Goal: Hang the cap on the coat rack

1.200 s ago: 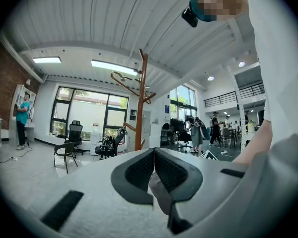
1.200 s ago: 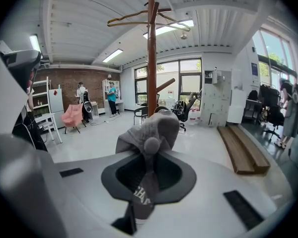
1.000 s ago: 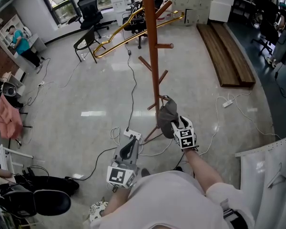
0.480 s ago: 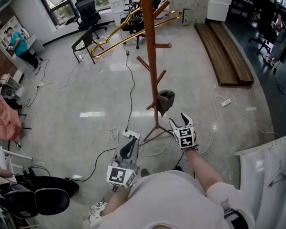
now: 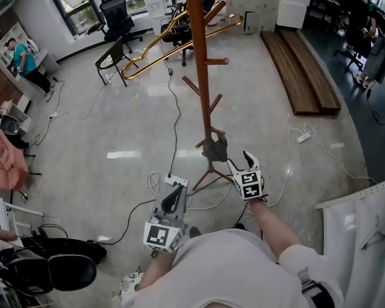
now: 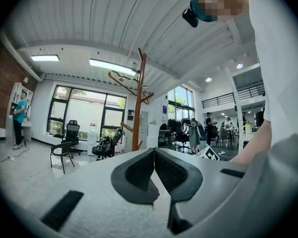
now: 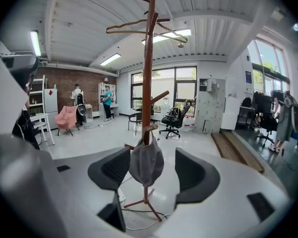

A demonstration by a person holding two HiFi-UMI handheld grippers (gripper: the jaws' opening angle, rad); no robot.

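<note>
The right gripper (image 5: 240, 160) has just been opening its jaws, and they now stand wide apart and released, gripping nothing. In the right gripper view the grey cap (image 7: 146, 165) shows in the gap between the two pads, but it hangs beyond them and touches neither. It droops from a low peg (image 7: 150, 128) of the brown wooden coat rack (image 7: 148, 73), straight ahead of the jaws. Its crown sags down at about the height of the pads. The rack's pole rises directly in front of the jaws and runs well above them. Its spread feet stand on the pale floor (image 5: 115, 127) below and ahead of the jaw tips. From the head view, the cap sits just past the tips of the right jaws, slightly to their left, with a small gap between.

The left gripper (image 6: 154, 155) is clenched. Its two pads meet at the tips with nothing between them. The coat rack stands farther ahead of these jaws and a little to their left. In the head view a white power strip (image 5: 178, 181) lies on the floor just beyond the left jaw tips, with cables trailing away from it.
</note>
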